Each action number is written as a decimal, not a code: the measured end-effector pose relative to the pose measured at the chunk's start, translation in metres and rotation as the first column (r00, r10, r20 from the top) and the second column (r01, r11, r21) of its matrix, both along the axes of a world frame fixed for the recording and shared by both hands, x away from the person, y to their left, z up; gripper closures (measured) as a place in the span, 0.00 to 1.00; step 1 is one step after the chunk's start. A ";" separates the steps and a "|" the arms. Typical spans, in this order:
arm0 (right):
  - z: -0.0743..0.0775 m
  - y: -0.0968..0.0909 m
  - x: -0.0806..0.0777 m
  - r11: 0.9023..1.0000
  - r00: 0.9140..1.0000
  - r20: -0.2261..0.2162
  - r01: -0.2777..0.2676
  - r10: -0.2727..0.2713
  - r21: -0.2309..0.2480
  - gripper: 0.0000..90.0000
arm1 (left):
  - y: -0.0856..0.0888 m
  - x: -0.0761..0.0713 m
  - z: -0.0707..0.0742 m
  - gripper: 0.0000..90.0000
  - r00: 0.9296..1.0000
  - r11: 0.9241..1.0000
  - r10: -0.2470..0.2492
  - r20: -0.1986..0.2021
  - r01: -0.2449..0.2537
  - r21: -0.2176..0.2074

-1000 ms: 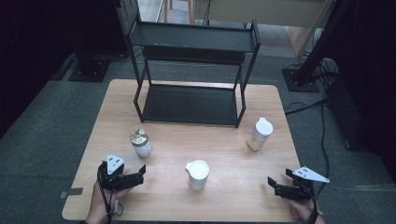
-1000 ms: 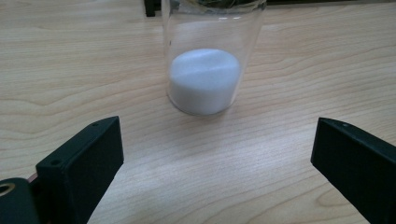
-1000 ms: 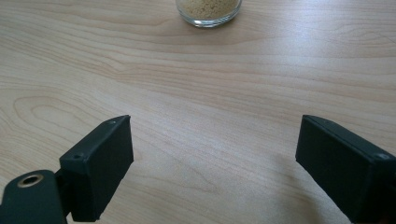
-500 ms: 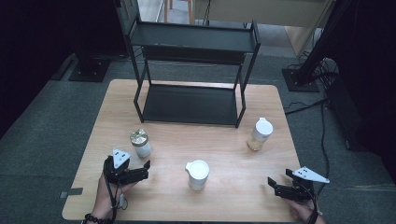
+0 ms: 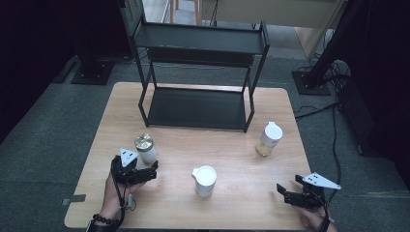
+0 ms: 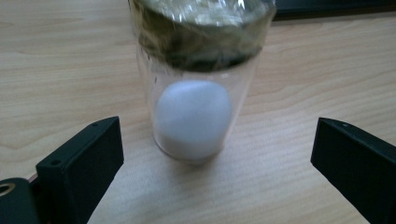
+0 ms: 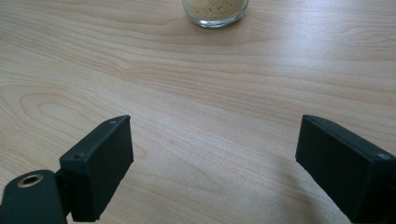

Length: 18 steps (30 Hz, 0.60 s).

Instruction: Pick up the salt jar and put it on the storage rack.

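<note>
Glass is what I'm lined up on: a clear, round jar [image 6: 196, 93] with a crinkled foil-wrapped top and white powder heaped in its base, standing upright on the pale wood-grain bench [image 5: 232, 159] near its left front. My left gripper [image 5: 145, 172] sits just beside it, blocky matte-black jaws spread wide to either side without touching the glass. My right gripper [image 5: 285, 193] rests at the right front edge, jaws spread over bare wood, facing a glass jar of tan granules [image 7: 215, 10] farther off.
</note>
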State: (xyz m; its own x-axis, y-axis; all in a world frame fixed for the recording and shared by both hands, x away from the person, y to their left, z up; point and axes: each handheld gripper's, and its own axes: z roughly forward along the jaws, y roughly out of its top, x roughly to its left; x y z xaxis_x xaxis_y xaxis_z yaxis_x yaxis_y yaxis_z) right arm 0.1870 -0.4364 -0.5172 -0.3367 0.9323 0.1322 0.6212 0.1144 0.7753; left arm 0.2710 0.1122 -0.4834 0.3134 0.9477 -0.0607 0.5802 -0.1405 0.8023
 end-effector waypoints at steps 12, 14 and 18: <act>0.000 0.000 0.000 1.000 1.000 -0.003 0.003 -0.003 0.000 0.12 | -0.001 0.022 0.003 0.03 1.000 1.000 0.021 -0.010 -0.021 -0.006; 0.000 0.000 0.001 1.000 1.000 -0.004 0.003 -0.003 0.000 0.12 | -0.001 0.024 0.003 0.03 1.000 1.000 0.022 -0.012 -0.022 -0.003; 0.000 0.000 0.000 1.000 1.000 -0.001 0.002 -0.002 -0.001 0.12 | -0.002 0.025 0.001 0.03 1.000 1.000 0.023 -0.017 -0.023 -0.003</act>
